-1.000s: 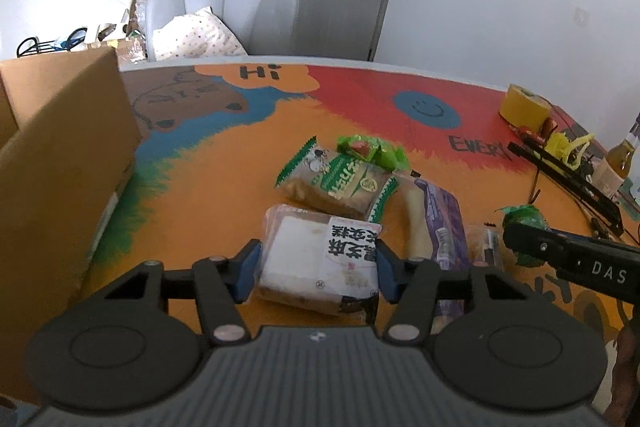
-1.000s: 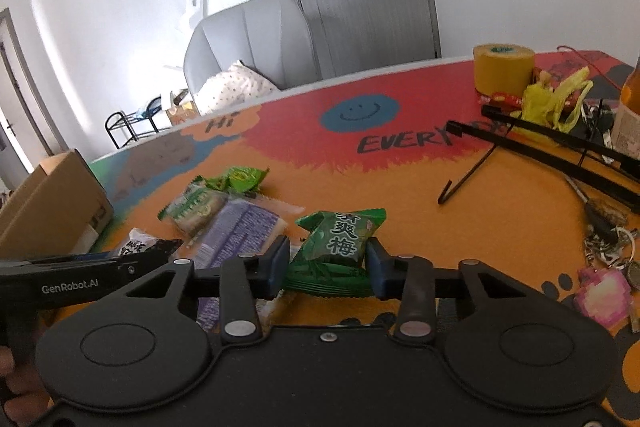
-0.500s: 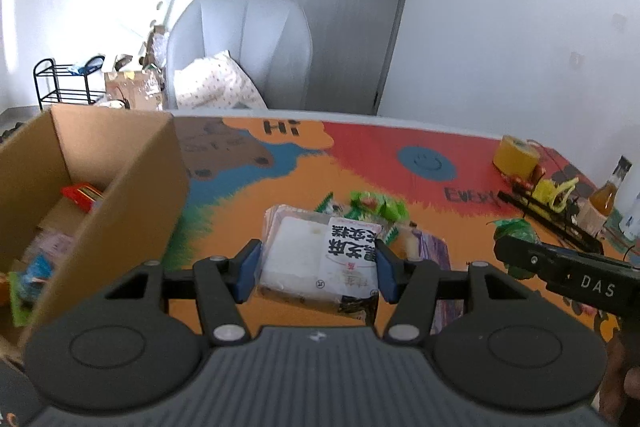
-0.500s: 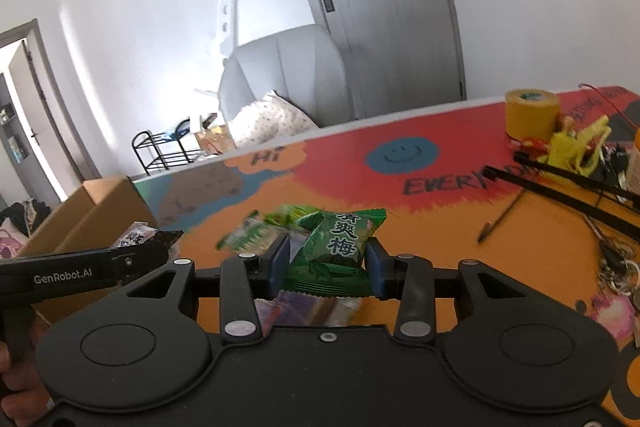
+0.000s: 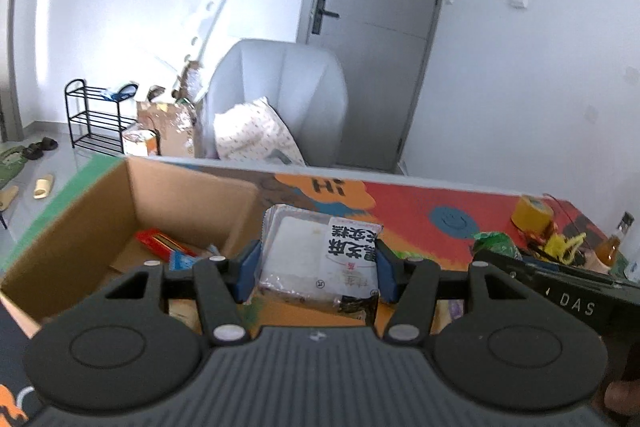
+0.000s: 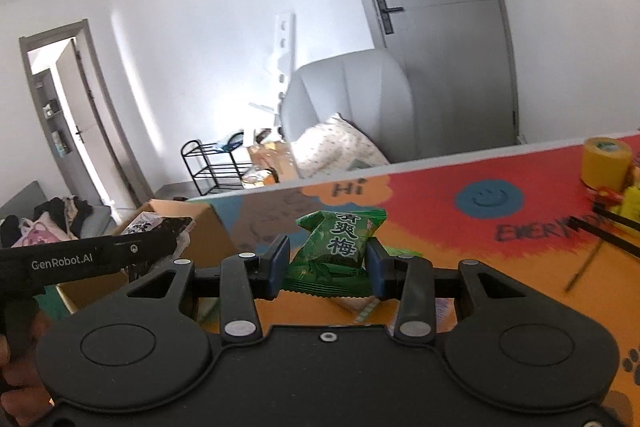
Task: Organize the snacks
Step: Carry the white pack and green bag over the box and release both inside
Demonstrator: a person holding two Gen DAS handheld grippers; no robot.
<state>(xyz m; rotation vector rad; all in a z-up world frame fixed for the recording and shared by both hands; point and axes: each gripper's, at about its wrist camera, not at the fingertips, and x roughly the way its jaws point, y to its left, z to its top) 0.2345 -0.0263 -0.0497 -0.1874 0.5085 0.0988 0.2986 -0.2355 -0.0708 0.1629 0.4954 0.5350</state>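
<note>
Gripping a clear plastic packet of white cakes with a black-and-white label (image 5: 320,259) in our left tongs (image 5: 316,273) beside the open brown cardboard box (image 5: 192,195), we hold a small green plum-candy bag (image 6: 336,247) clamped in our right tongs (image 6: 328,267), above the colourful tabletop (image 6: 440,207).

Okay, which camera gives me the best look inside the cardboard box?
The left wrist view. It looks down into the open cardboard box, showing a red packet and other wrappers on its floor. The right wrist view catches only the box's outer wall behind the left claw; its inside is hidden.
</note>
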